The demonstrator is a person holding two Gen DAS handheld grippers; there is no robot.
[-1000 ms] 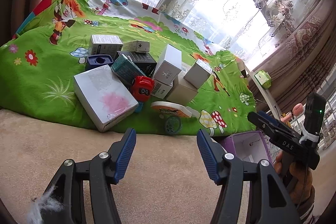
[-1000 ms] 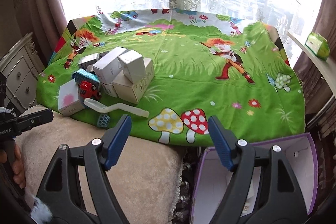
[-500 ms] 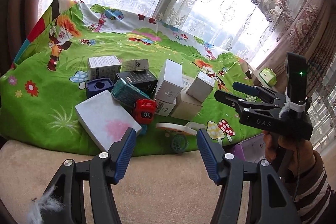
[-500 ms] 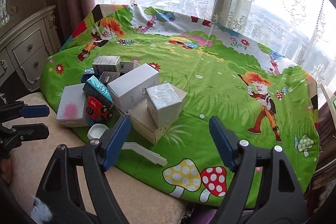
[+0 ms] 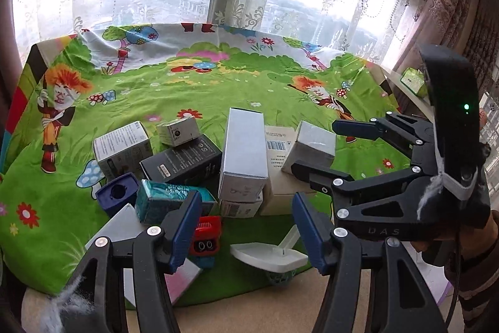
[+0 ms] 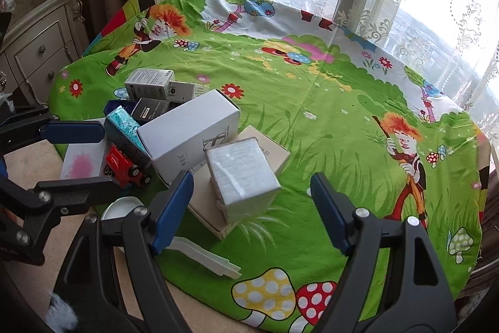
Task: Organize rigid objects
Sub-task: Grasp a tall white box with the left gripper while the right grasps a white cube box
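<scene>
A heap of boxes lies on the green cartoon cloth (image 5: pixel 249 89): a tall white box (image 5: pixel 244 152), a silver wrapped box (image 5: pixel 312 145), a black box (image 5: pixel 184 161), a teal box (image 5: pixel 168 198), a red toy train (image 5: pixel 205 239) and a white scoop (image 5: pixel 268 255). My left gripper (image 5: pixel 246 227) is open and empty just before the train and scoop. My right gripper (image 6: pixel 252 208) is open and empty, with the silver wrapped box (image 6: pixel 243 177) just beyond its left finger. The right gripper also shows in the left wrist view (image 5: pixel 315 145), open beside the silver box.
A beige cushion (image 5: pixel 249 314) lies in front of the cloth. A flat white box with a pink mark (image 6: pixel 82 159) lies at the heap's left. A carved dresser (image 6: pixel 34 42) stands far left. Curtained windows run behind. A small green box (image 5: pixel 413 80) sits on a ledge at right.
Both grippers have moved forward toward the heap, which now looks larger. The right gripper has swung in beside the silver box. Both stay open.
</scene>
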